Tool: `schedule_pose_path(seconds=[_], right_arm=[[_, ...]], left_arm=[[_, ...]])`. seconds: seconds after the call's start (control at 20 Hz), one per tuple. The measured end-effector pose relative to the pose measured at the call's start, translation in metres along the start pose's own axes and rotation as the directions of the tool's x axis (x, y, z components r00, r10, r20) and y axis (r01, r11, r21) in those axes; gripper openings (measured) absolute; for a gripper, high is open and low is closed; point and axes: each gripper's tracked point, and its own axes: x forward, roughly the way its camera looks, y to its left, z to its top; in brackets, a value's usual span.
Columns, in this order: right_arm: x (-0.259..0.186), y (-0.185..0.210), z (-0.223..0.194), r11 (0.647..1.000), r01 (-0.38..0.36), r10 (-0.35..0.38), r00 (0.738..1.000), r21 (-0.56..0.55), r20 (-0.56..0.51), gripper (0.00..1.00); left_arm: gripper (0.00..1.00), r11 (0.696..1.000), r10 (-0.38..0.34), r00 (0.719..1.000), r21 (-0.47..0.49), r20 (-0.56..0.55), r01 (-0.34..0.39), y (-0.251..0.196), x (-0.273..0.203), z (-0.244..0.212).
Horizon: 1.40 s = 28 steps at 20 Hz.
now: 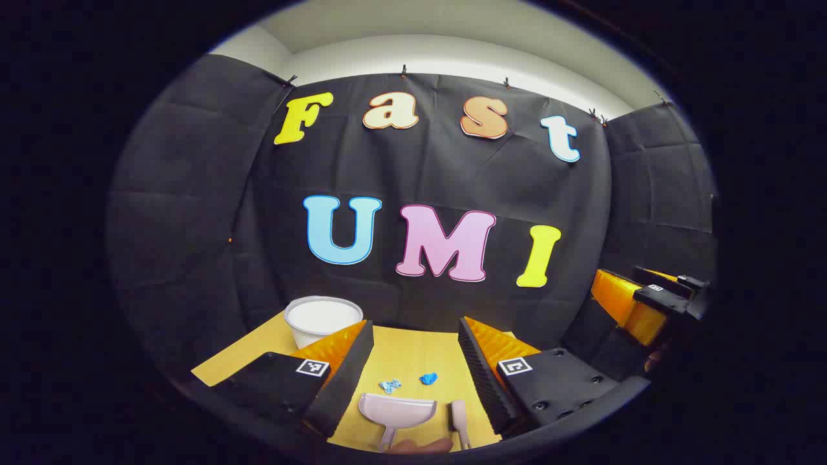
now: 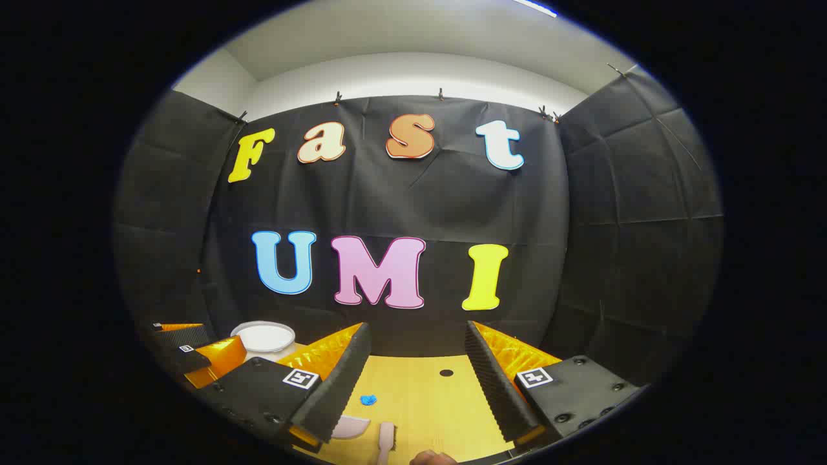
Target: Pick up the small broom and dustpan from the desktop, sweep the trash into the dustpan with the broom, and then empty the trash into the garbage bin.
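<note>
We see both grippers, left and right, spread wide above the untouched dustpan, broom at its 3 o'clock; sweeping remains

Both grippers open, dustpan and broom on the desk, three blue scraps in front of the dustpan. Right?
Not three: the left gripper view shows two blue scraps beyond the dustpan. The rest holds: broom beside it, both grippers open.

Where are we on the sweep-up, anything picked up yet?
Nothing done yet. The pale pink plastic dustpan and small pale broom lie on the yellow desktop, ungrasped. Two blue crumpled scraps sit unswept beyond the dustpan. Left gripper and right gripper are open, holding nothing. The white round bin awaits.
</note>
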Motion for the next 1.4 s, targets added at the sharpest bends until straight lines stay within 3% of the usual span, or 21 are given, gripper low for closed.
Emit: schedule_pose_path(seconds=[0.25,0.3,0.35,0.4,0.6,0.65,0.8,1.4], right_arm=[[0.001,-0.01,-0.005,1.0,-0.006,0.006,1.0,-0.003,-0.008,0.91],[0.001,-0.012,-0.004,1.0,-0.003,0.003,1.0,-0.016,0.002,0.95],[0.001,-0.015,-0.002,1.0,-0.005,0.005,1.0,-0.028,0.011,0.91],[-0.001,-0.016,0.0,0.999,-0.008,0.009,1.0,-0.034,0.021,0.95],[0.0,-0.016,0.002,0.999,-0.036,0.037,0.999,-0.023,0.035,0.95],[0.0,-0.017,0.001,0.999,-0.04,0.041,0.999,-0.025,0.032,0.99],[-0.001,-0.013,-0.004,0.998,-0.067,0.067,0.998,-0.019,0.021,0.95],[-0.001,-0.023,-0.007,0.997,-0.079,0.079,0.997,-0.009,0.019,0.95]], left_arm=[[0.77,1.0,0.003,1.0,0.027,0.023,-0.003,-0.012,-0.001,0.004],[0.77,1.0,-0.002,1.0,0.017,0.028,0.002,-0.015,-0.003,0.005],[0.77,1.0,-0.007,0.999,0.008,0.036,0.007,-0.017,-0.005,0.008],[0.77,1.0,-0.007,0.999,0.004,0.042,0.007,-0.019,-0.007,0.01],[0.78,0.999,0.023,0.999,0.022,0.046,-0.024,-0.02,-0.009,0.009],[0.78,0.999,0.021,0.999,0.023,0.049,-0.022,-0.022,-0.011,0.009],[0.78,0.999,0.018,0.999,0.033,0.041,-0.019,-0.028,-0.011,0.008],[0.77,0.999,0.028,1.0,0.041,0.006,-0.028,-0.035,-0.015,-0.001]])
